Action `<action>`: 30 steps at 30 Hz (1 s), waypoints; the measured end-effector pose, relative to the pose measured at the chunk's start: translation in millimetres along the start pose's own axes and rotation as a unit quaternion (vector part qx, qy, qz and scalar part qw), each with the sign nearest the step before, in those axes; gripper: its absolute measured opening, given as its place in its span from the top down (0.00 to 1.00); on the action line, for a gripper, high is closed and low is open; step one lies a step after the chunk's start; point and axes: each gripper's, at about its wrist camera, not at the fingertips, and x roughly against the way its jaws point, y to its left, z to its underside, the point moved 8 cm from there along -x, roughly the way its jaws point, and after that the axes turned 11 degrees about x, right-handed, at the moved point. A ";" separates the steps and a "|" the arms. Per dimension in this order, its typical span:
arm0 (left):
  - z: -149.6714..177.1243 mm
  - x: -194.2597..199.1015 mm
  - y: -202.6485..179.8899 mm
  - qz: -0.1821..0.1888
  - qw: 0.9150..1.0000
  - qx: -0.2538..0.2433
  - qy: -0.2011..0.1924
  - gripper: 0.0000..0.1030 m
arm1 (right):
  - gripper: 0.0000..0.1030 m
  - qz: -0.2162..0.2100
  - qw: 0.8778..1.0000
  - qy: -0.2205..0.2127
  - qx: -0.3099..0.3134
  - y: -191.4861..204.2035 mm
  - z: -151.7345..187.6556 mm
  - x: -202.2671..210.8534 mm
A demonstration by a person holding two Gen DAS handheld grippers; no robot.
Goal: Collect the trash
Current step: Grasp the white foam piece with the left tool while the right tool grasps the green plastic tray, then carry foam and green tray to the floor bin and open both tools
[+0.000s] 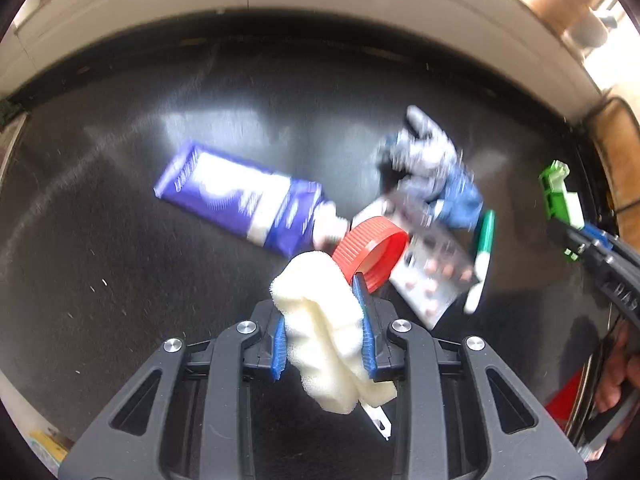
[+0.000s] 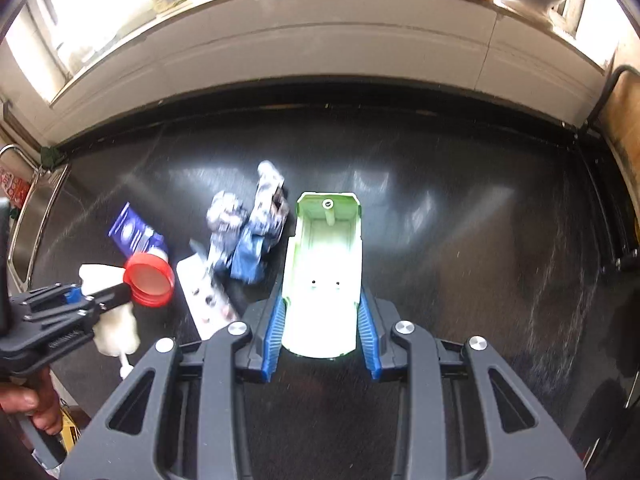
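My left gripper (image 1: 320, 300) is shut on a cream foam sponge (image 1: 320, 320), which bulges out between the blue pads above the black tabletop (image 1: 120, 240). A thin white plastic strip (image 1: 378, 420) hangs under the sponge. My right gripper (image 2: 322, 300) is shut on a green-and-white plastic shell (image 2: 324, 248), hollow side towards the camera. Below lie a purple tube (image 1: 240, 200), a red screw cap (image 1: 370, 250), a blister pack (image 1: 432, 276), a green marker (image 1: 482, 248) and a crumpled silver-blue wrapper (image 1: 432, 168). In the right wrist view the left gripper (image 2: 80, 296) hovers beside the red cap (image 2: 150, 280).
A pale wall ledge (image 2: 320, 48) runs along the table's far edge, with jars and pots on the sill above. A metal rack (image 2: 24, 220) stands at the left. A wooden chair (image 2: 624, 112) is at the right. A person's hand (image 2: 36, 404) holds the left gripper's handle.
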 end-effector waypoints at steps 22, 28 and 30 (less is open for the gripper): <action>23.1 81.1 42.1 0.000 0.998 0.012 -0.069 0.73 | 0.68 -0.020 0.997 -0.049 0.050 60.7 -22.2 48.6; 17.9 121.1 68.6 -0.021 0.993 0.040 -0.105 0.73 | 0.67 -0.059 0.990 -0.070 0.108 127.4 -46.4 66.6; 19.8 140.1 88.9 -0.034 0.990 0.060 -0.121 0.73 | 0.68 -0.076 0.986 -0.076 0.130 154.5 -53.7 73.7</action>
